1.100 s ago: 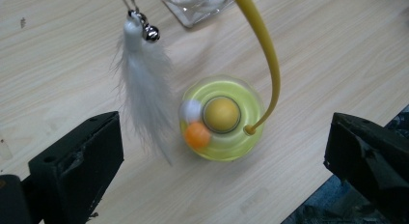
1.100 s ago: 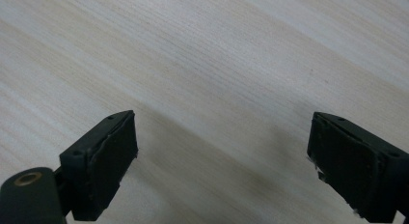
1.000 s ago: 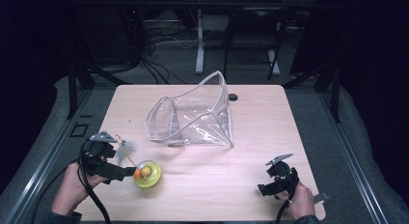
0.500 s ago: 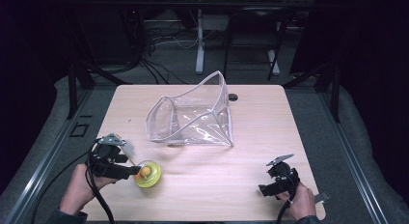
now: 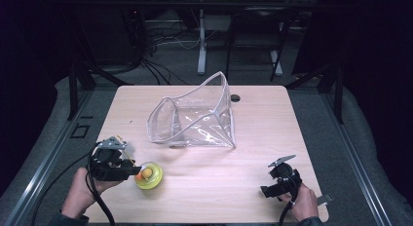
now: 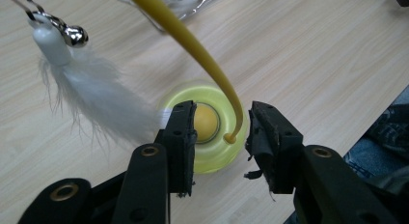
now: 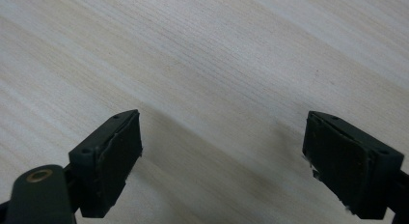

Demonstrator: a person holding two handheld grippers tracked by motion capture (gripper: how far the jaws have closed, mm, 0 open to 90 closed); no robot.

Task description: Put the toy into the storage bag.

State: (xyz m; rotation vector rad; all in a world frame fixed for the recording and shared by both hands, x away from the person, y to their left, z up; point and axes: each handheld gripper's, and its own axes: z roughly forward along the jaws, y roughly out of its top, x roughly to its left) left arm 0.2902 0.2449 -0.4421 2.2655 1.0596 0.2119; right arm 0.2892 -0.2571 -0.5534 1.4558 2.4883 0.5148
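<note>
Left gripper (image 6: 219, 137) jaws apart, straddling yellow toy (image 6: 207, 130) on bench (image 5: 253, 153); not yet gripped. Right gripper (image 7: 222, 161) jaws wide apart, nothing between. Clear pouch (image 5: 195, 121) beyond, likely untouched.

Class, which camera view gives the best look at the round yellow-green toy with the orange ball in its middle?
The left gripper view: the round yellow-green toy sits close up between the left gripper's open jaws, showing its orange ball and curved yellow wand. The high view shows it small, beside that gripper. The right gripper view looks at bare wooden table.
</note>
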